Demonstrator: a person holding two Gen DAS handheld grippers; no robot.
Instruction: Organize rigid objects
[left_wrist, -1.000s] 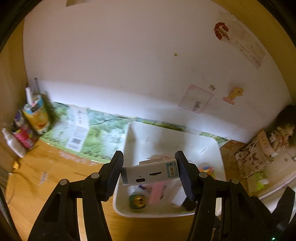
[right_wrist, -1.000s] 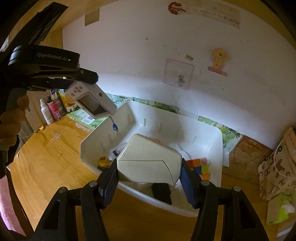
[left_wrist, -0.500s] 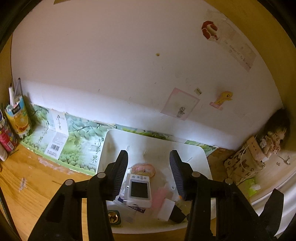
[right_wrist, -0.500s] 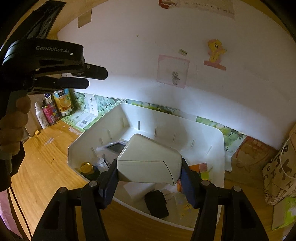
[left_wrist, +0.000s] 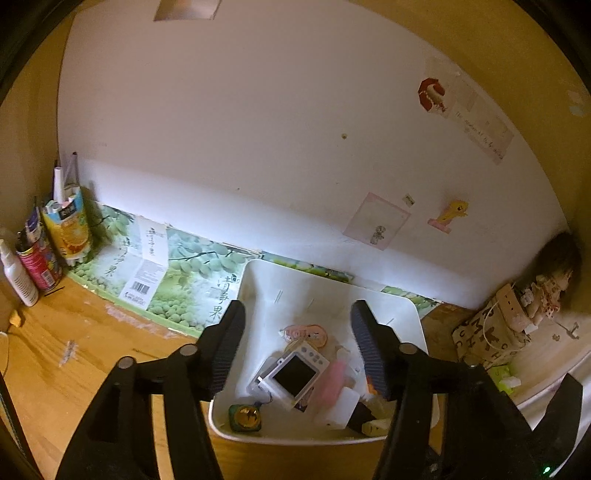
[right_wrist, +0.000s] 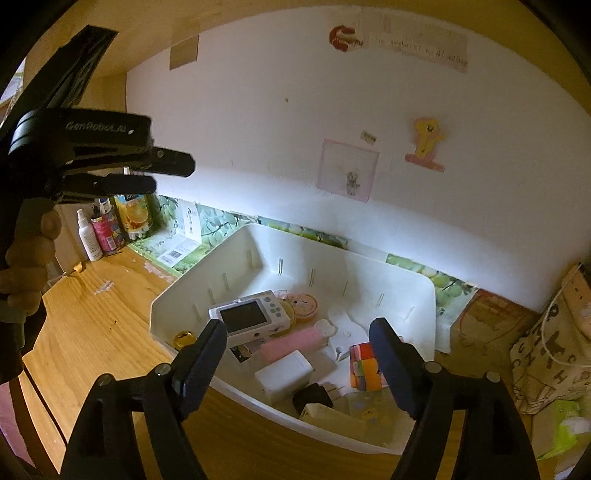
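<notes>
Both pairs of tongs hang released and empty above the white bin: the left tongs (left_wrist: 297, 347) with jaws spread over its middle, the right tongs (right_wrist: 297, 354) likewise spread over its near rim. The white bin (right_wrist: 424, 295) stands on the wooden surface (right_wrist: 96, 317) against the wall, presumably as the single collecting point for loose rigid items. Directly below the left tongs lies the white camera (left_wrist: 291, 373), screen up, resting tilted on other contents. Seen between the right tongs are a pink cylinder (right_wrist: 291, 345), a white block (right_wrist: 284, 374) and a multicoloured cube (right_wrist: 365, 365); nearest those tongs a cream box (right_wrist: 332, 419) lies against the front wall. A round gold-faced item (left_wrist: 244, 417) sits in the bin corner just right of the left tongs' left jaw. Legible writing: "GenRobot.AI" on the left tongs' body as seen from the right wrist view; a barcode and Chinese characters, partly readable as 清, on the green printed carton (left_wrist: 147, 273) beyond the left tongs. The wall note's script is too faint to read.
</notes>
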